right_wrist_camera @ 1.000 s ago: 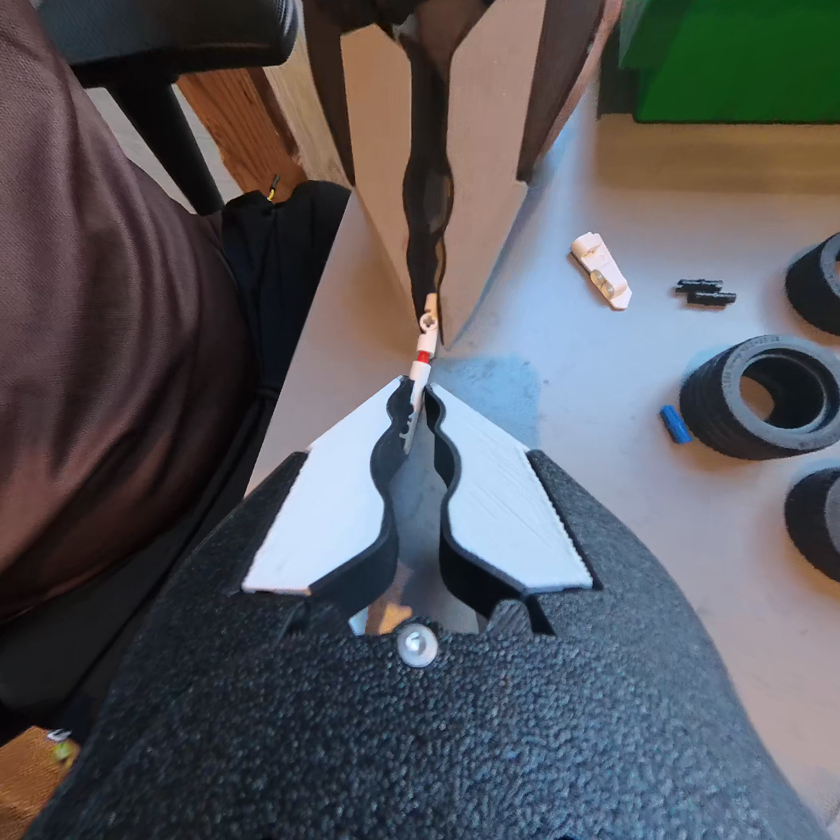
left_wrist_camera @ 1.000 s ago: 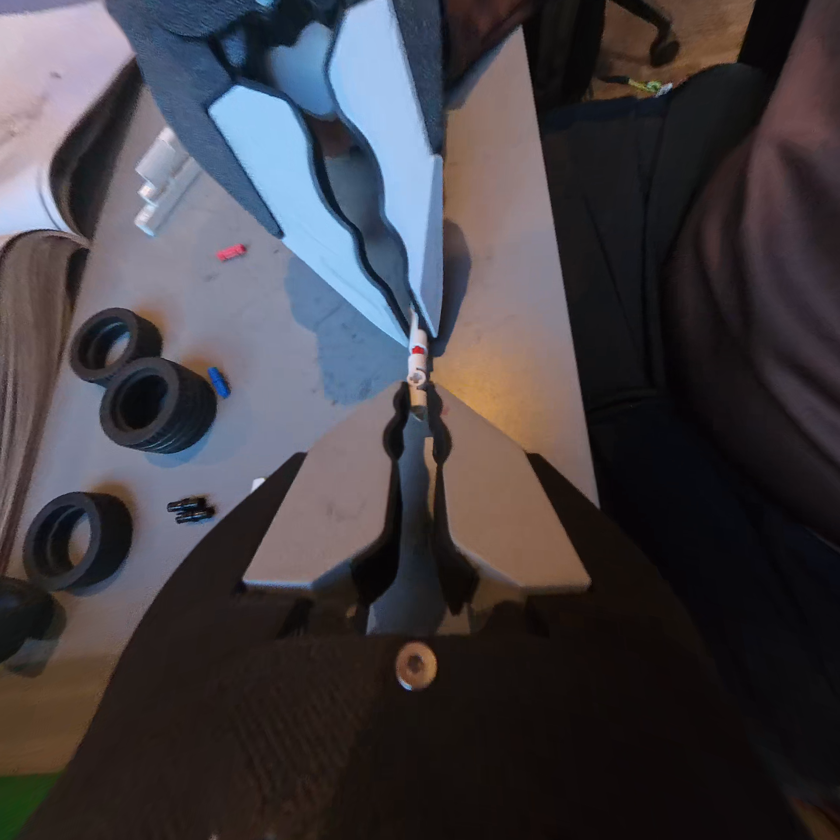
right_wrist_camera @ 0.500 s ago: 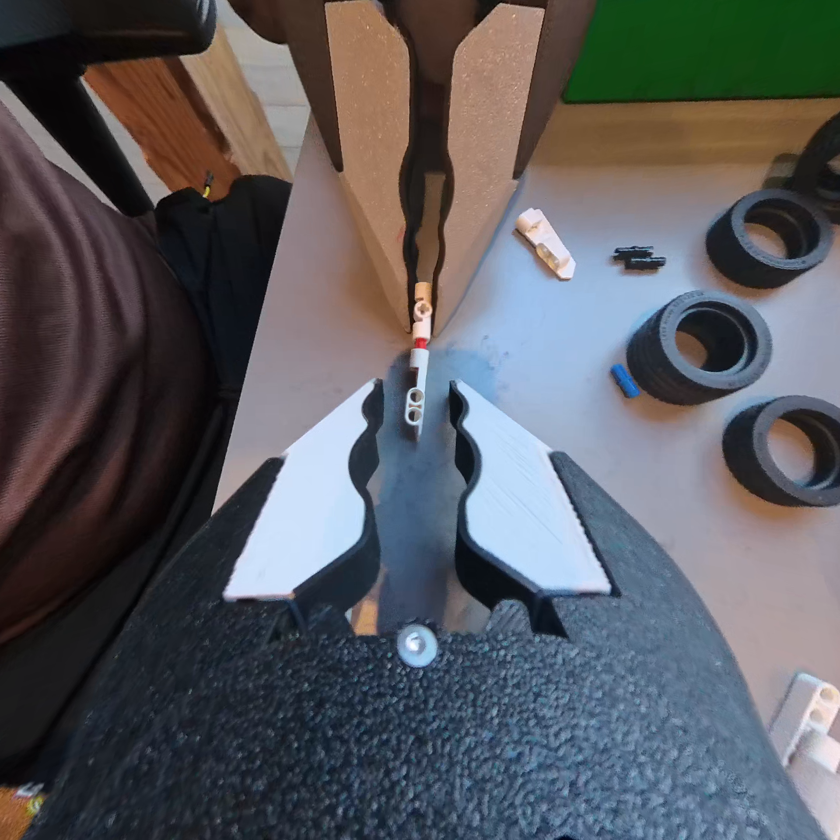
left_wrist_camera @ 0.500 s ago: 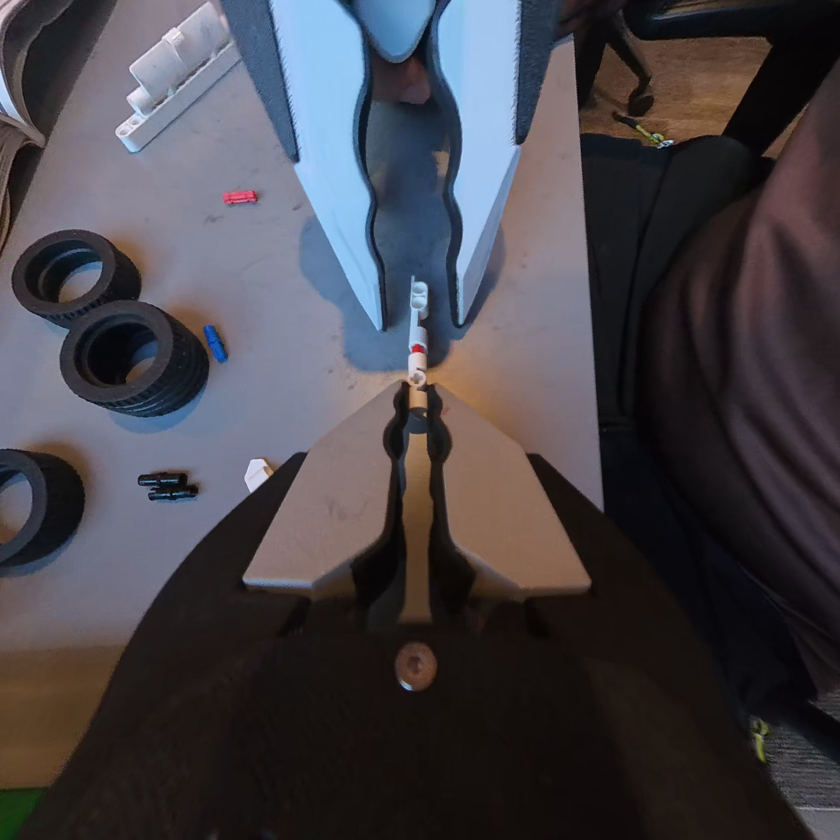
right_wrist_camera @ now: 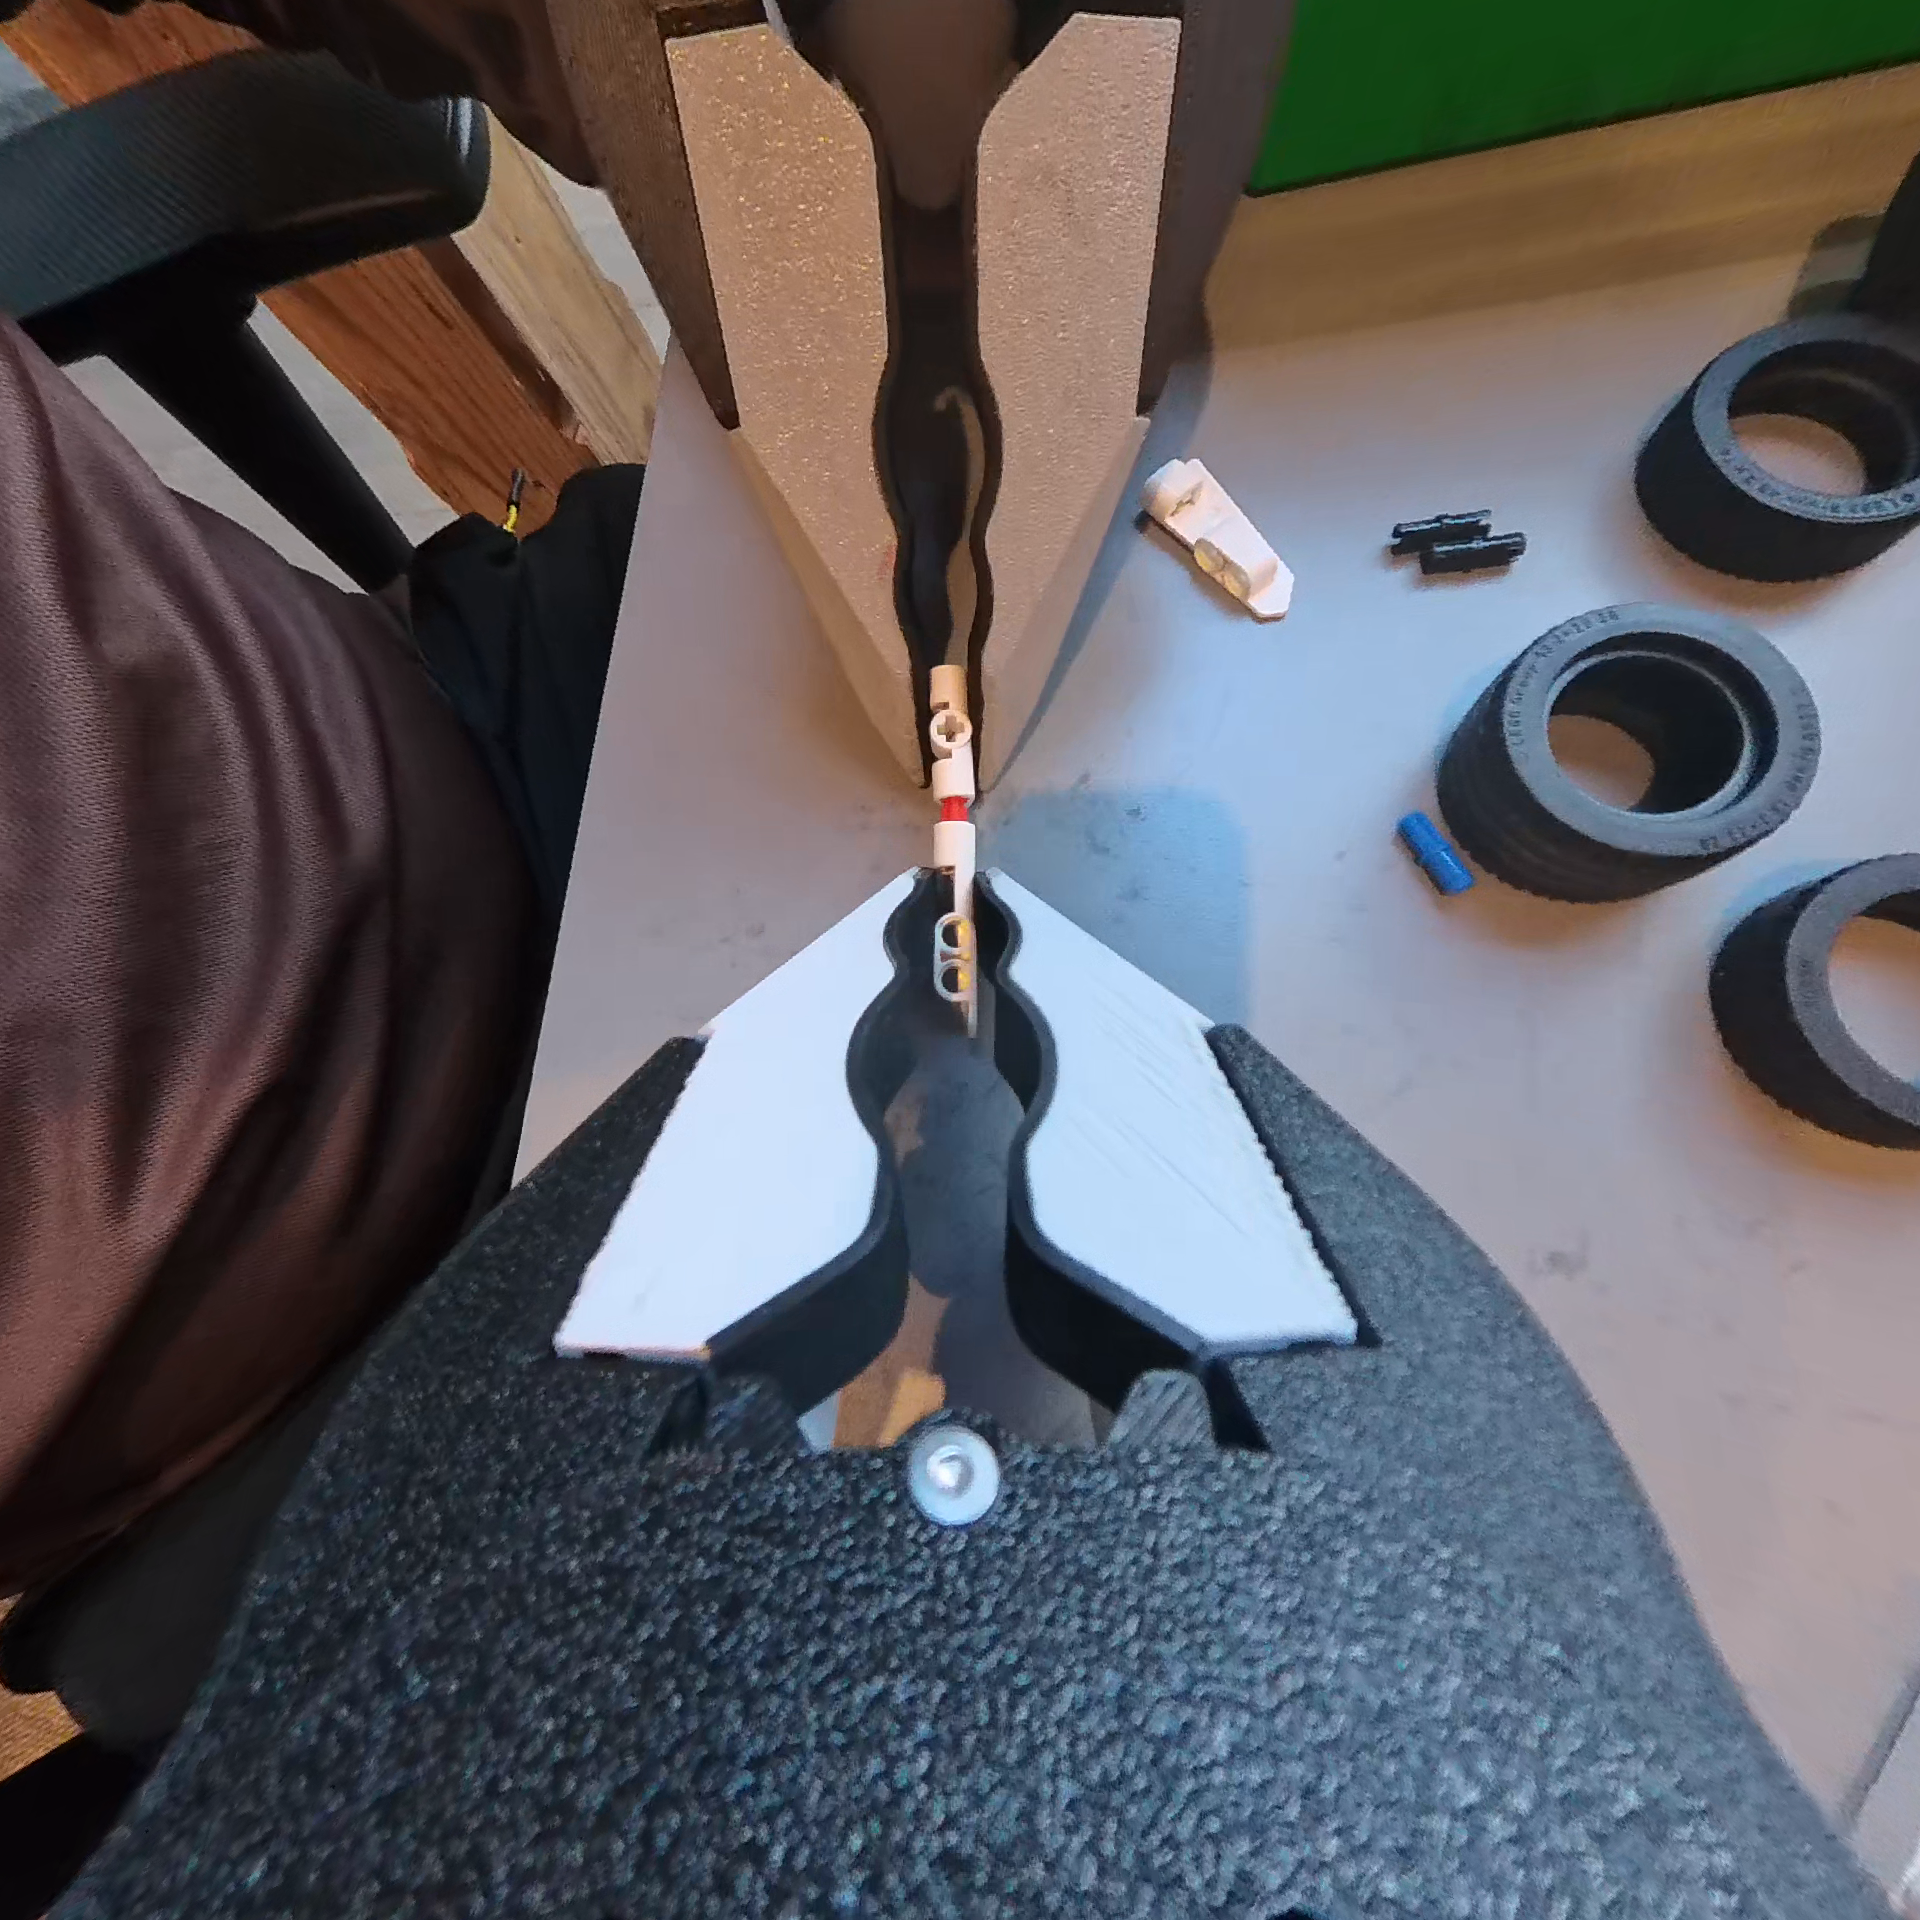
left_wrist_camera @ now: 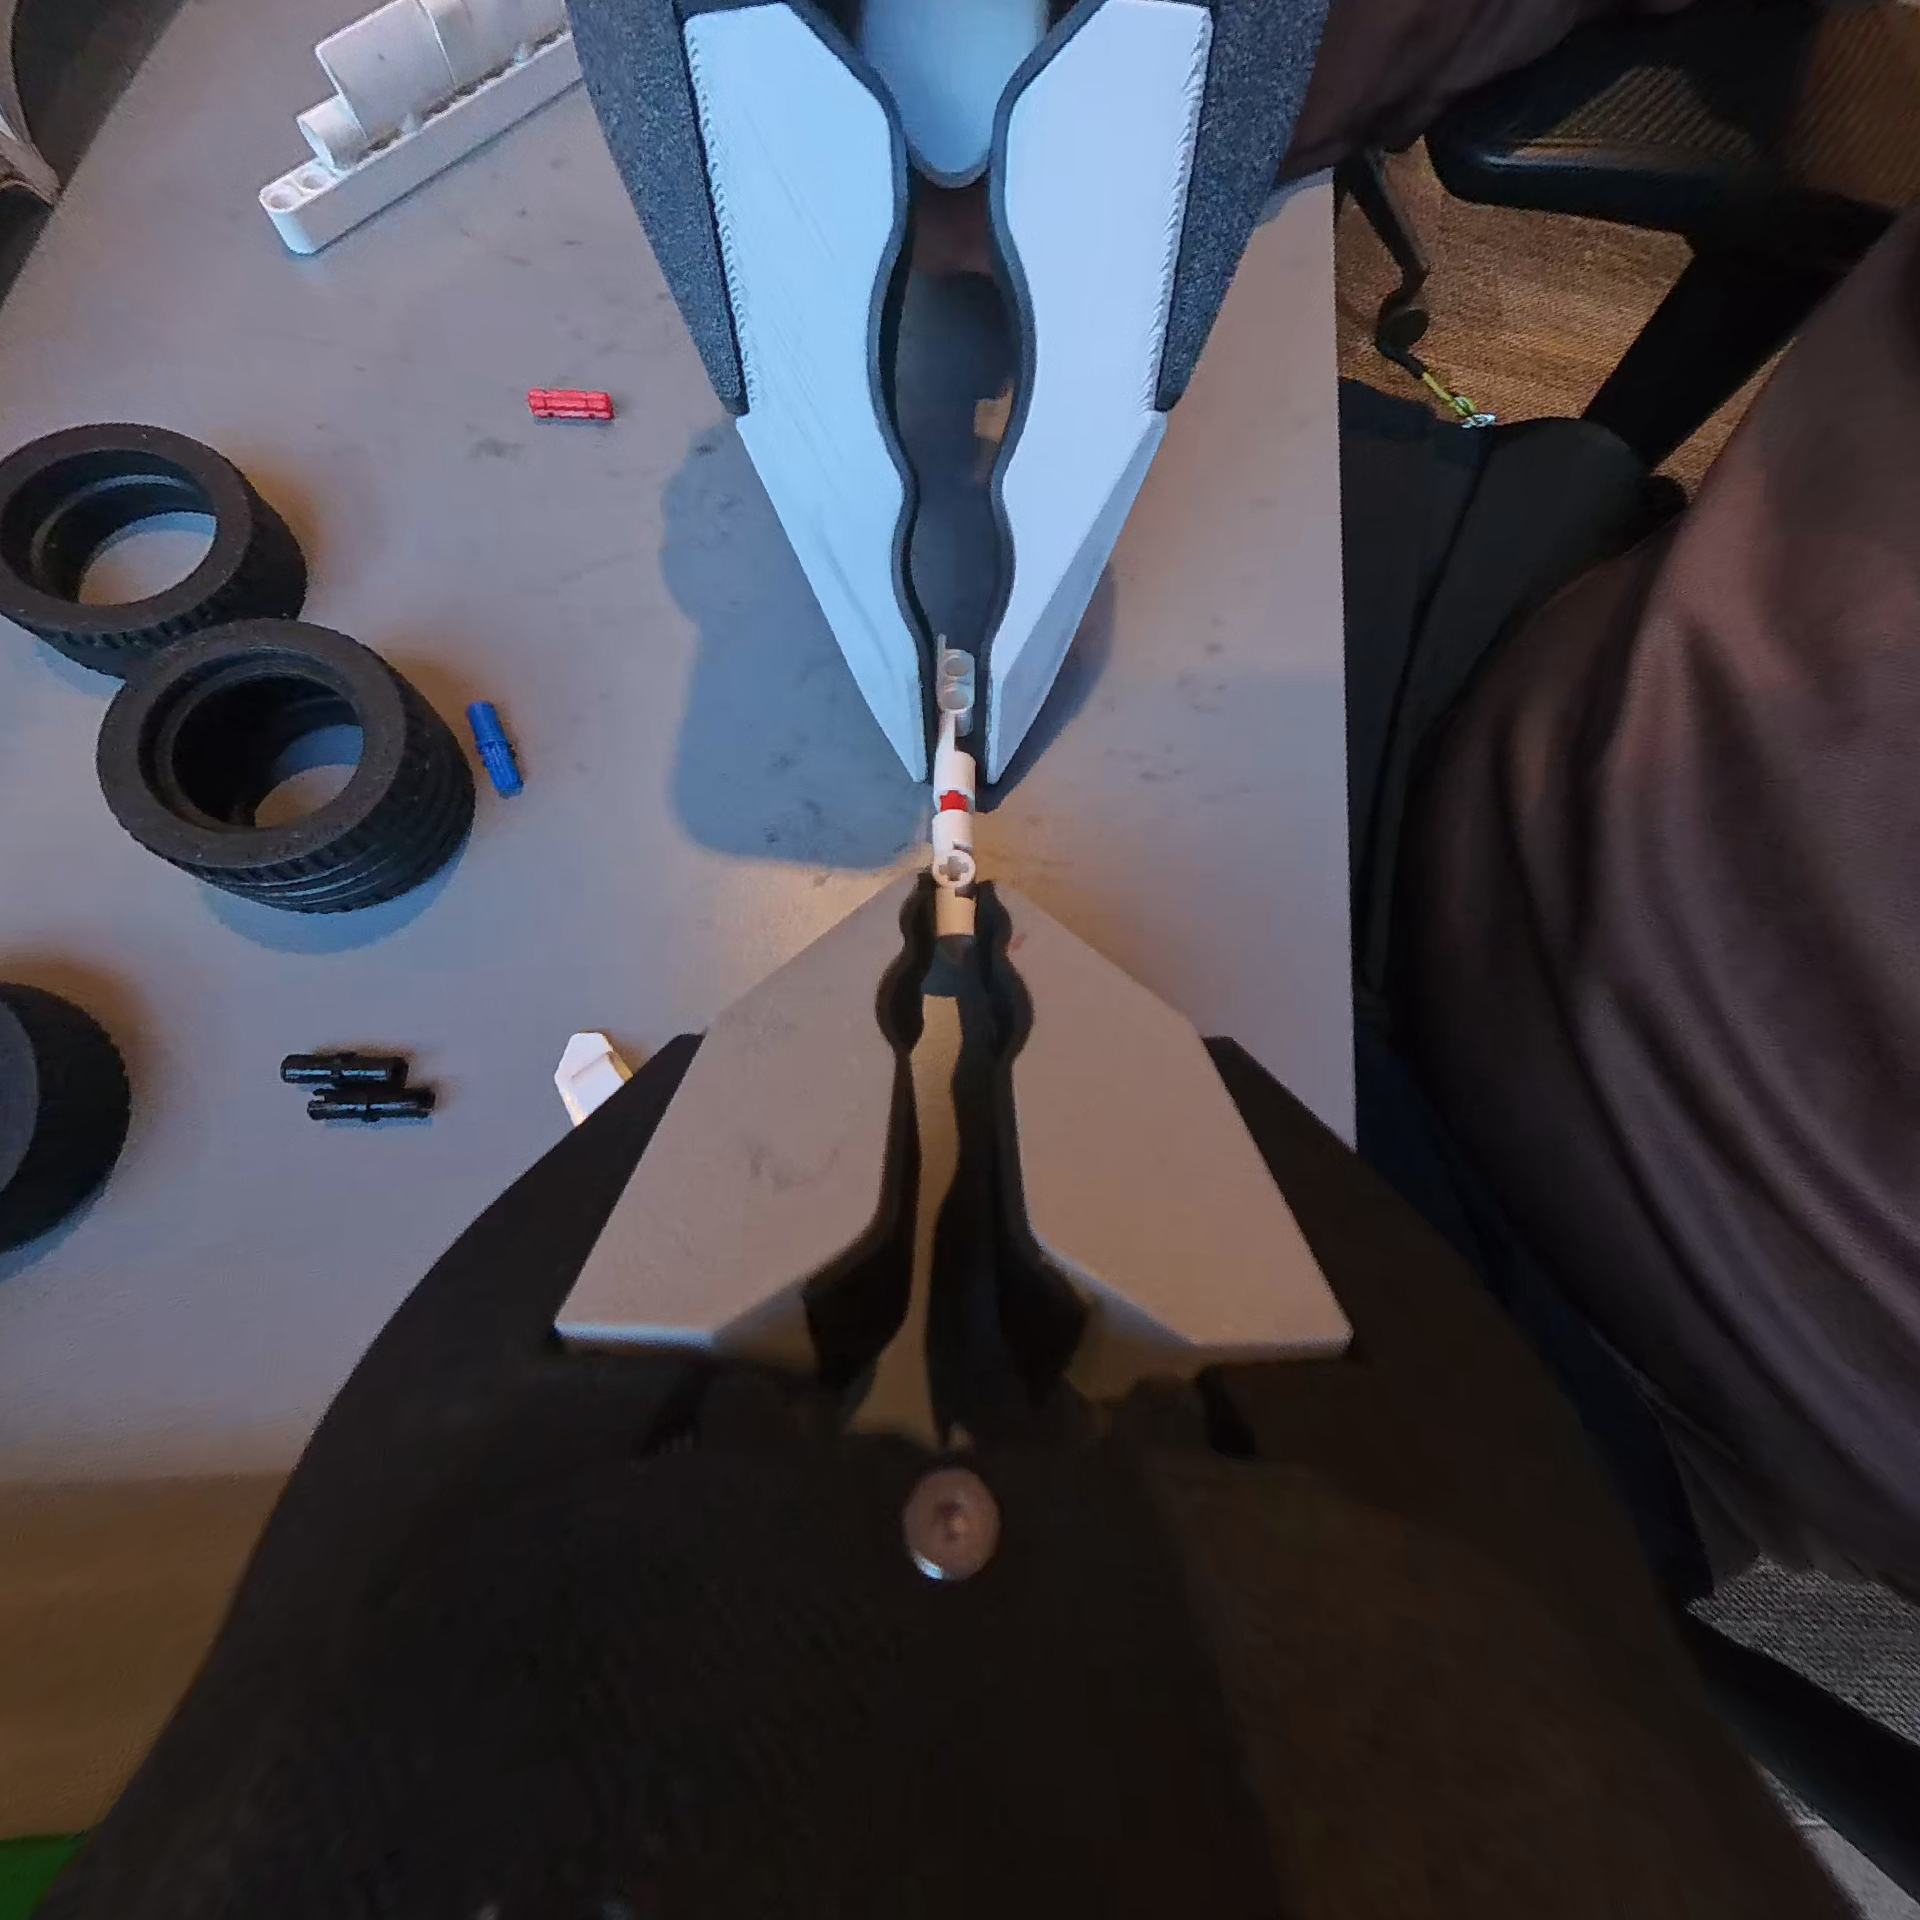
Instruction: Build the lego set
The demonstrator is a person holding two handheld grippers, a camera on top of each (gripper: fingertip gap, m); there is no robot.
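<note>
On the grey table (left_wrist_camera: 416, 1299) we see black tyres (left_wrist_camera: 286, 764), a blue pin (left_wrist_camera: 494, 732) and a red pin (left_wrist_camera: 569, 403) at the left. Just right of them, our left gripper (left_wrist_camera: 951, 894) is clamped on one end of the white lego piece (left_wrist_camera: 953, 800). Our right gripper (right_wrist_camera: 951, 878) pinches the other end, tip to tip, above the table.

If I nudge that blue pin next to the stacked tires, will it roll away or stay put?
The blue pin is a small cylinder lying on its side on the smooth table, so a sideways nudge would probably roll it. Its size suggests it is very light. The tire stack beside it would likely stop it in that direction.
</note>
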